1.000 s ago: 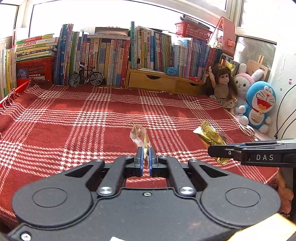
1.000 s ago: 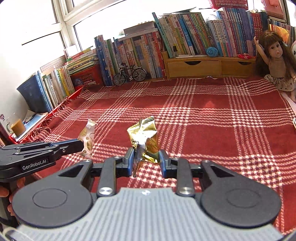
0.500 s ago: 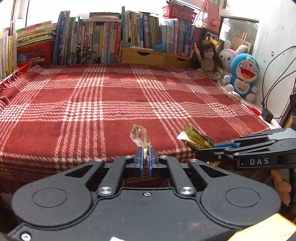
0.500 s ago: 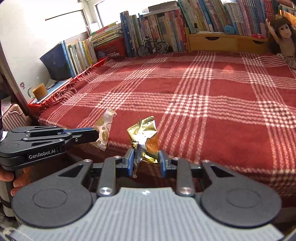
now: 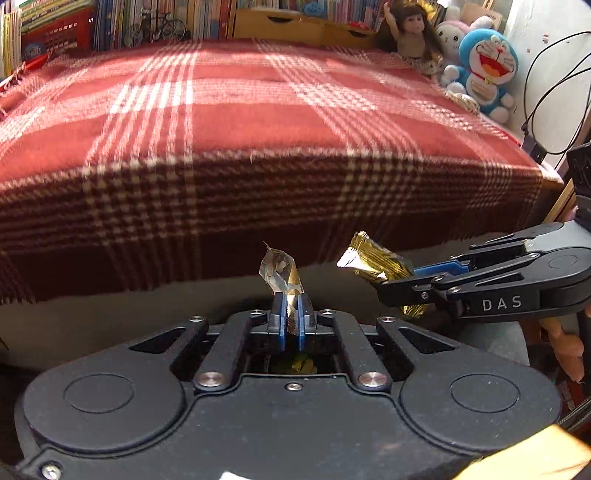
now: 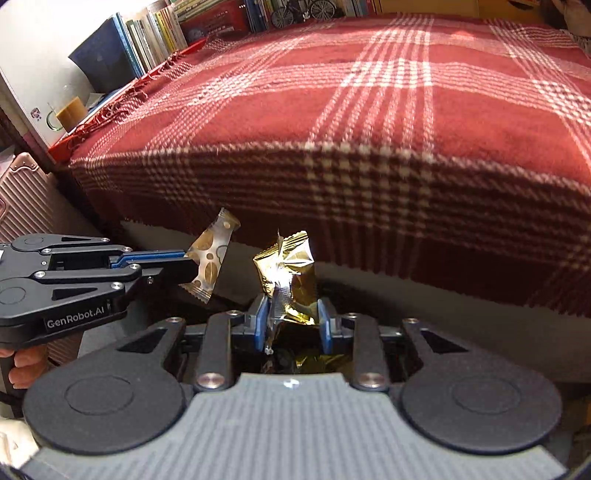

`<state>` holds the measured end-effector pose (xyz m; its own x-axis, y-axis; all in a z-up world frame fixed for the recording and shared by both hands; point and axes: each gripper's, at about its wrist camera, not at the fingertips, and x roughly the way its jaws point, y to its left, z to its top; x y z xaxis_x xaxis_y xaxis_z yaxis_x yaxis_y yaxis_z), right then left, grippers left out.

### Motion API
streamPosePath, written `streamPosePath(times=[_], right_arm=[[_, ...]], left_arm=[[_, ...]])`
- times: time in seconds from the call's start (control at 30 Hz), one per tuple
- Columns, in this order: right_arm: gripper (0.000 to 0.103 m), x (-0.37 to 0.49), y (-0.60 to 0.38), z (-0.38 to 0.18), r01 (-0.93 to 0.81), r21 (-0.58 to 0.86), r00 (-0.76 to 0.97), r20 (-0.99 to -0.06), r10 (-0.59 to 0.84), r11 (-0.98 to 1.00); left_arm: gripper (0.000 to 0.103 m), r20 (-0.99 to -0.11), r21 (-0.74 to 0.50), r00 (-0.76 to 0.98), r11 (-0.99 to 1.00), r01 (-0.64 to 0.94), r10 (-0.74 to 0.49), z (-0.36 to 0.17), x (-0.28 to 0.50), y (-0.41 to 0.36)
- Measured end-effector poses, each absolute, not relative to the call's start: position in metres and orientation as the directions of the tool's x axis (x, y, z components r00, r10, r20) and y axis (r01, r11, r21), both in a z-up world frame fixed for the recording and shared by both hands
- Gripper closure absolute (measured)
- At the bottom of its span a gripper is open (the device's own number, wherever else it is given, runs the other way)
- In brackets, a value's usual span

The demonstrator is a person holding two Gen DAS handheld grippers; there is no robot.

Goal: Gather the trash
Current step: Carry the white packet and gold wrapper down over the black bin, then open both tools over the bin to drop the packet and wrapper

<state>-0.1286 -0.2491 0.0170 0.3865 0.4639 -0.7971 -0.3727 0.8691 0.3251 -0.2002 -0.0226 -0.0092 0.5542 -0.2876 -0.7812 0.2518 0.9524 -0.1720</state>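
Note:
My left gripper [image 5: 291, 311] is shut on a thin silvery wrapper with brown spots [image 5: 279, 269], which sticks up from its blue pads. In the right wrist view the same wrapper [image 6: 211, 260] juts from the left gripper [image 6: 184, 265] at the left. My right gripper [image 6: 291, 315] is shut on a crumpled gold foil packet [image 6: 288, 275]. The left wrist view shows that packet [image 5: 376, 260] held by the right gripper [image 5: 391, 282] at the right. Both grippers hang in front of and below the edge of the bed with the red plaid blanket [image 5: 258, 122].
Books [image 5: 55, 26] and a wooden drawer shelf [image 5: 303, 24] line the far side of the bed. A doll [image 5: 410, 33] and plush toys [image 5: 487, 70] sit at its far right, cables [image 5: 546, 92] beside them. A pink suitcase [image 6: 22, 199] stands left of the bed.
Both grippers have drawn back off the bed and sunk below its front edge, each keeping its wrapper. The views now tilt further down onto the blanket's hanging edge.

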Motion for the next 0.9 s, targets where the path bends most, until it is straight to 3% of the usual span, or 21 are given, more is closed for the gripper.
streamPosePath(times=[0.4, 0.9], right_arm=[[0.069, -0.127, -0.245, -0.031, -0.274, 0.34, 0.29, -0.863, 0.414, 0.9], [0.066, -0.12, -0.246, -0.038, -0.244, 0.323, 0.251, -0.89, 0.381, 0.915]], left_arm=[[0.097, -0.873, -0.151, 0.442, 0.976, 0.157, -0.206, -0.057, -0.184, -0.023], [0.093, -0.912, -0.14, 0.367, 0.98, 0.143, -0.184, -0.08, -0.174, -0.028]])
